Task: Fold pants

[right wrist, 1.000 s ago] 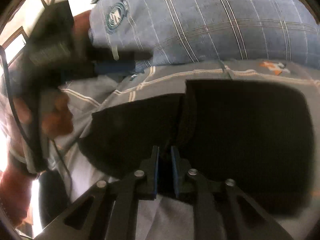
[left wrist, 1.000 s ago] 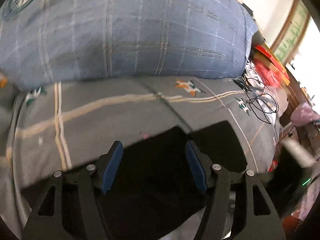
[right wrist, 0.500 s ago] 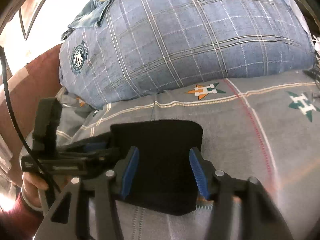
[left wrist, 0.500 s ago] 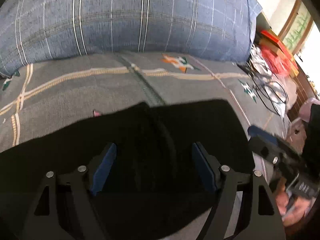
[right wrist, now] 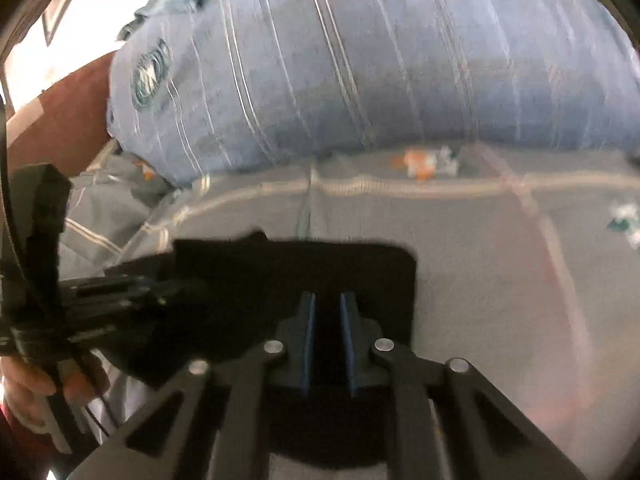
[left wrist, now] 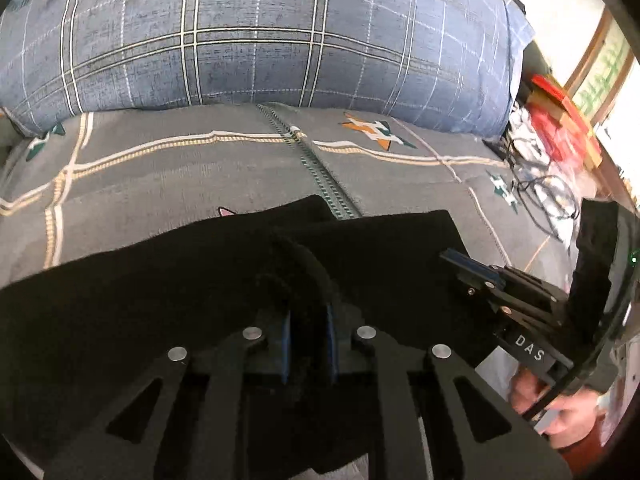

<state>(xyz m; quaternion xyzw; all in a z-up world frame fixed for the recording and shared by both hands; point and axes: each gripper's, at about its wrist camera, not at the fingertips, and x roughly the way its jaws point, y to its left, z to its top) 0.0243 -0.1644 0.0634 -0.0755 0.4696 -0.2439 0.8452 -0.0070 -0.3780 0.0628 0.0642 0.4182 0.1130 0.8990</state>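
Nearest us, our left claw (left wrist: 306,344) is pinched tight on a ridge of the black pants (left wrist: 168,280). Our right claw (right wrist: 327,344) is closing on the pants' right end, cloth between its pads. The pants lie across the grey bedspread (left wrist: 180,176); beyond sits a blue checked pillow (left wrist: 256,36).

A lived-in bedroom at home: beyond the jaws spreads a grey patterned bedspread (left wrist: 168,176) with a big blue plaid pillow (left wrist: 256,36) at its far edge, and off to the right a cluttered bedside heap of tangled cables (left wrist: 544,196) and red boxes (left wrist: 560,128).
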